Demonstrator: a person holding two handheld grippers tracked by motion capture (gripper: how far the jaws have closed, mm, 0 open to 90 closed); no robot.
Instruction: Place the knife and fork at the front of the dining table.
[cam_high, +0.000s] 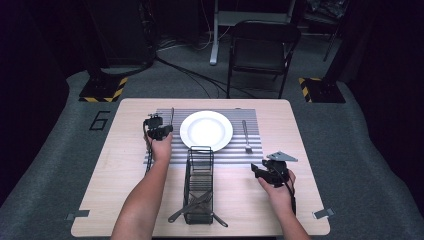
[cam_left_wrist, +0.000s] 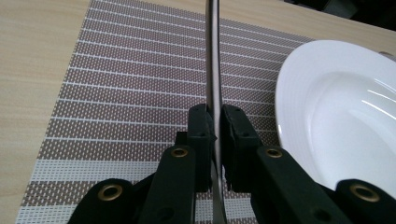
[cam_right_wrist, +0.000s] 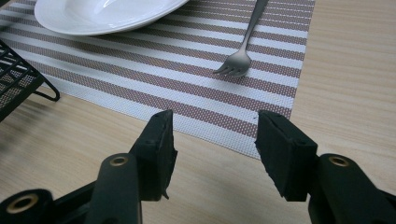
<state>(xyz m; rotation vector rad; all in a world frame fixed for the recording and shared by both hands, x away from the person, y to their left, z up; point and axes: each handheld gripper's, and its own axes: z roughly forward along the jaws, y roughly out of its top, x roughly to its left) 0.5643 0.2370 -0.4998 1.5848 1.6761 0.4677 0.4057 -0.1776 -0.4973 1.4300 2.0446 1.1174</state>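
Note:
My left gripper is shut on a thin metal utensil, apparently a knife seen edge-on. It points away over the striped placemat, just left of the white plate. In the high view the utensil sticks out past the gripper toward the far edge of the mat. A fork lies on the mat to the right of the plate. My right gripper is open and holds nothing, above bare wood near the mat's near right corner.
A black wire basket stands in the middle near the front edge, with more cutlery lying in its near end. Beyond the table stands a folding chair, and cables run across the floor.

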